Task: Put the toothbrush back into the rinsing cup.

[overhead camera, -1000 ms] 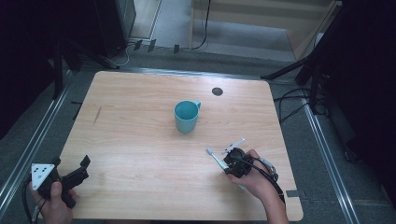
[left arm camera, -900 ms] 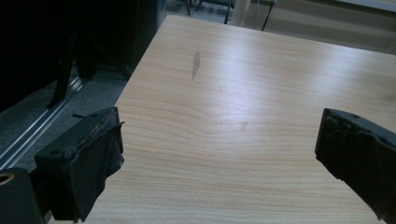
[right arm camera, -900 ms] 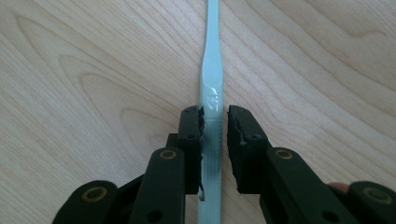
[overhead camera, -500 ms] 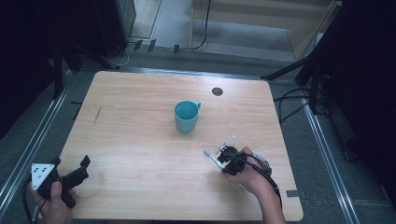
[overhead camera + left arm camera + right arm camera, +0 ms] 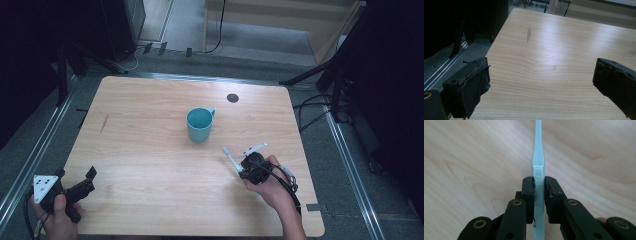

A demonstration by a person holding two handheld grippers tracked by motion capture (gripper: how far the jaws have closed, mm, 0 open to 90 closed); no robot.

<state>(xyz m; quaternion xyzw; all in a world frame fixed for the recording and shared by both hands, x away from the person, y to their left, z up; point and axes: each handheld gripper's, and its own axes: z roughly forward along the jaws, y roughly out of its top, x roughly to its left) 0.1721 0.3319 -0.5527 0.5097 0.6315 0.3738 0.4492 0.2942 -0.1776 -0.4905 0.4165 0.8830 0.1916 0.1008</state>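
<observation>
A teal mug [image 5: 200, 125] stands upright near the middle of the wooden table [image 5: 145, 100], handle toward the far right. My right gripper [image 5: 242, 169] is at the front right, shut on the handle of a pale blue-white toothbrush [image 5: 231, 158]. The brush head points up and left toward the mug, still short of it. In the right gripper view the black pads [image 5: 528, 187] clamp the ribbed handle of the toothbrush [image 5: 538, 157] above bare wood. My left gripper [image 5: 75, 174] rests at the table's front-left corner, open, with nothing between its jaws [image 5: 541, 82].
A round dark hole [image 5: 232, 97] sits in the tabletop behind the mug. A dark streak [image 5: 104, 124] marks the wood on the left. Metal rails [image 5: 40, 150] and grey floor run along both sides, with cables [image 5: 320, 112] off the right edge.
My right gripper has shifted a little toward the mug with the toothbrush in it, and the brush head now points higher. The left gripper has stayed put.
</observation>
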